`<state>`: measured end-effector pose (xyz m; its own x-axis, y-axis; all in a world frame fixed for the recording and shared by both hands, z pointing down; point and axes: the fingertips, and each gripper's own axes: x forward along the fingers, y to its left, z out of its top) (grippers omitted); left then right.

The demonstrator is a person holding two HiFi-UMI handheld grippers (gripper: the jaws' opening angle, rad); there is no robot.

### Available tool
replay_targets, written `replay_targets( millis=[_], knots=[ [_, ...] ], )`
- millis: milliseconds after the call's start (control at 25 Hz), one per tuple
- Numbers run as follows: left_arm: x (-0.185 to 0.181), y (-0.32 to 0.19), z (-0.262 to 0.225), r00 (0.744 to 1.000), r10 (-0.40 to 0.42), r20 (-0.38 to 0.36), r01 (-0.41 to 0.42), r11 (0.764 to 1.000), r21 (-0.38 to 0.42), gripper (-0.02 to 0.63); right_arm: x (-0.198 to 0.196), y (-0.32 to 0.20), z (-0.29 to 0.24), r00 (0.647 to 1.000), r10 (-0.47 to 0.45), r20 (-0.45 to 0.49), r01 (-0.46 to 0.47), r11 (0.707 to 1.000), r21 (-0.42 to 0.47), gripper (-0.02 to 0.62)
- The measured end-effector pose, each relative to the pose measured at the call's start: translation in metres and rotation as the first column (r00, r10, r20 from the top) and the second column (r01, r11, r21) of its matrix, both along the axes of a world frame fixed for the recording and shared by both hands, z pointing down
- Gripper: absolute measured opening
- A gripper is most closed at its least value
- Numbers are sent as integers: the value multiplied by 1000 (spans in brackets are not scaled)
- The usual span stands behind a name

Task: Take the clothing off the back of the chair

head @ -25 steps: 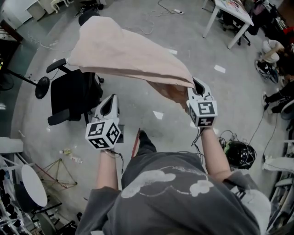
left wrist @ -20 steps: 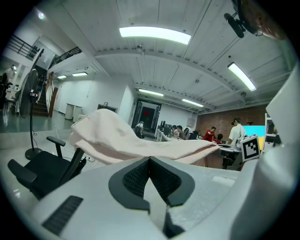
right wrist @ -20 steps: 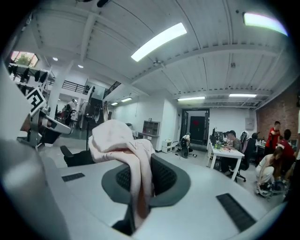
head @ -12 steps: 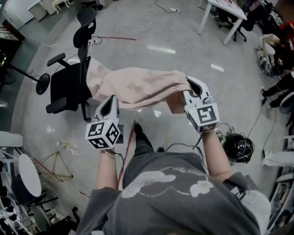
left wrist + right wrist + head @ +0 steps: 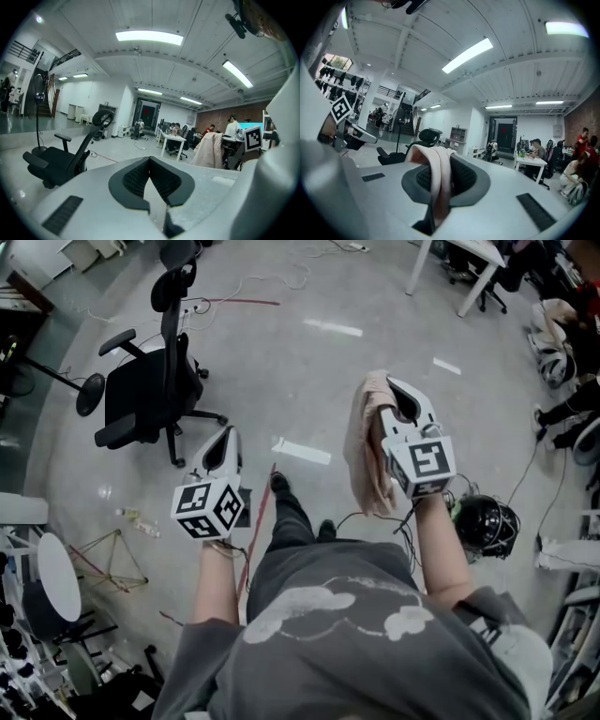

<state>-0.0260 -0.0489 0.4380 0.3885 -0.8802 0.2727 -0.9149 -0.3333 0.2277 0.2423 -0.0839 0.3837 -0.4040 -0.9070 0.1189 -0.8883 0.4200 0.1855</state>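
The right hand-held gripper (image 5: 398, 392) is clamped on the clothing (image 5: 366, 451), a pale pink fabric. In the right gripper view the right hand-held gripper (image 5: 440, 161) has its jaws closed on a fold of the clothing (image 5: 436, 176), which runs up between the dark pads and drapes over their far edge. From the head view the rest of the fabric hangs bunched in a loose column just left of that gripper, clear of the floor (image 5: 309, 362).

The left hand-held gripper (image 5: 225, 435) is held out to the left at about the same level, well apart from the clothing. In its own view the left hand-held gripper (image 5: 150, 161) has its jaws together at the tips with nothing between them.

The black office chair (image 5: 150, 399) stands on the floor at the far left, its back bare, well apart from both grippers. A white counter (image 5: 469, 263) stands at the far right, and a dark helmet (image 5: 487, 526) lies on the floor near the person's right arm.
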Motion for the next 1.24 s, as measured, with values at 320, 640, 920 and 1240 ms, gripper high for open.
replay_targets(
  millis=[320,640,920,1240],
  knots=[
    [7,15,-5,1000,26,-1,-26,1000,13,0,11,21,10,999,48,-19,-49,998,-27,14],
    [-28,8,-2,999,47,-3,-47,999,14,0,-39,4,12,999,47,-20,-48,998,-38,14],
    [-35,13,-11,999,32,3,-32,999,11,0,-50,6,0,1000,17,19,-16,998,-55,14],
    [-29,6,-14,999,49,-1,-49,999,18,0,-49,6,7,999,5,33,-3,998,-60,14]
  ],
)
